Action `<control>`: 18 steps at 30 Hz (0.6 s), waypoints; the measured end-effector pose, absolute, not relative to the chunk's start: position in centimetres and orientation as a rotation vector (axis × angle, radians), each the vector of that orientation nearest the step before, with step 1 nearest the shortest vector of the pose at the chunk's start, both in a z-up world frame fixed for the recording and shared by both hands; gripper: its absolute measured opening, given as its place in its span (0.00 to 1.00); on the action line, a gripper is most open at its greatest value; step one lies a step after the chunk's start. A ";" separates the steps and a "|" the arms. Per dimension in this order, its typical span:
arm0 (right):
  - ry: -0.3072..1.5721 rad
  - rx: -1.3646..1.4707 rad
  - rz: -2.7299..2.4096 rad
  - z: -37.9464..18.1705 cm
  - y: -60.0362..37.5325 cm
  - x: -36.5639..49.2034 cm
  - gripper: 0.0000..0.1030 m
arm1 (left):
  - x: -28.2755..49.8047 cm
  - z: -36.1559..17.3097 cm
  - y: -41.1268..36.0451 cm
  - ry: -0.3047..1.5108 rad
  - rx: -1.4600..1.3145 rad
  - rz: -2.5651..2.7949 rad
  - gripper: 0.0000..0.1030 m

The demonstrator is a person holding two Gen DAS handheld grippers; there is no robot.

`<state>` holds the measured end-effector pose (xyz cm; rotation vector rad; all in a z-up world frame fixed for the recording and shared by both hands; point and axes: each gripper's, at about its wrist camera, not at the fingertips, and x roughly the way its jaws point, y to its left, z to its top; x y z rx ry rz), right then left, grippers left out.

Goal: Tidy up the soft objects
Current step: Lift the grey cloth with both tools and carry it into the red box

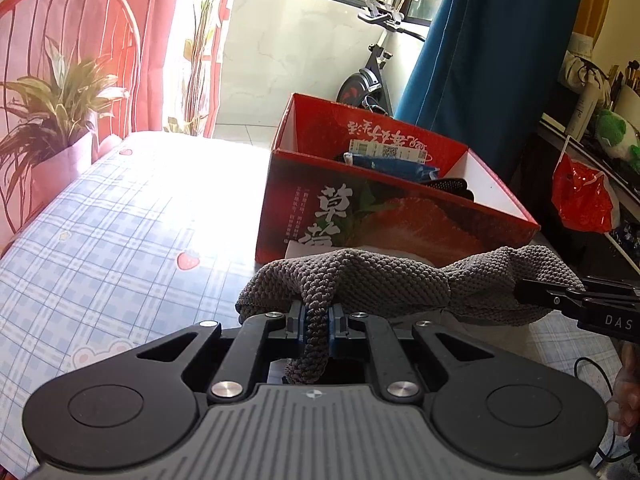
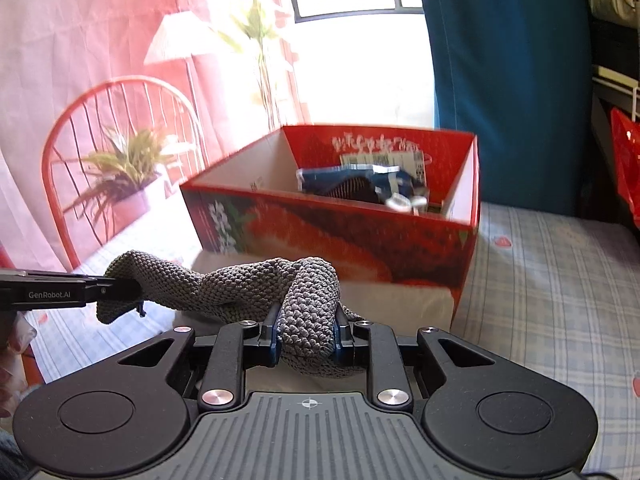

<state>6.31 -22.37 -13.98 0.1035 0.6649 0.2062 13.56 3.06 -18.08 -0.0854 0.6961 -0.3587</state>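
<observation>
A grey knitted cloth [image 1: 384, 276] hangs stretched between both grippers, lifted off the table in front of a red strawberry box [image 1: 360, 216]. My left gripper [image 1: 317, 320] is shut on one bunched end of it. In the right wrist view the same grey cloth [image 2: 240, 280] runs leftward, and my right gripper [image 2: 307, 336] is shut on a thick fold of its other end. The left gripper [image 2: 120, 290] enters that view from the left edge, and the right gripper [image 1: 560, 298] enters the left wrist view from the right. The red box [image 2: 360, 236] holds blue and dark soft items [image 2: 360, 186].
The table carries a blue checked cloth with strawberries [image 1: 120, 220]. A red chair [image 1: 80, 20] and a potted plant [image 1: 60, 100] stand at the far left. A blue curtain [image 1: 480, 40] hangs behind the box; a red plastic bag [image 1: 580, 196] hangs at right.
</observation>
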 end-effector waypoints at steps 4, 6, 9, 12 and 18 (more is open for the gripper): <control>0.609 0.120 0.211 -12.0 -22.8 7.2 0.19 | 14.5 -15.7 2.6 0.643 -0.075 -0.365 0.11; 0.577 0.119 0.212 -10.8 -23.1 7.7 0.19 | 15.3 -14.3 2.3 0.612 -0.068 -0.371 0.11; 0.542 0.118 0.205 -9.2 -23.6 8.9 0.19 | 16.4 -12.7 1.7 0.580 -0.058 -0.385 0.11; 0.516 0.126 0.186 -7.9 -24.5 10.2 0.19 | 17.7 -11.3 0.8 0.559 -0.047 -0.405 0.11; 0.533 0.160 0.148 -7.3 -26.3 13.7 0.19 | 21.7 -10.8 -0.8 0.594 -0.059 -0.424 0.11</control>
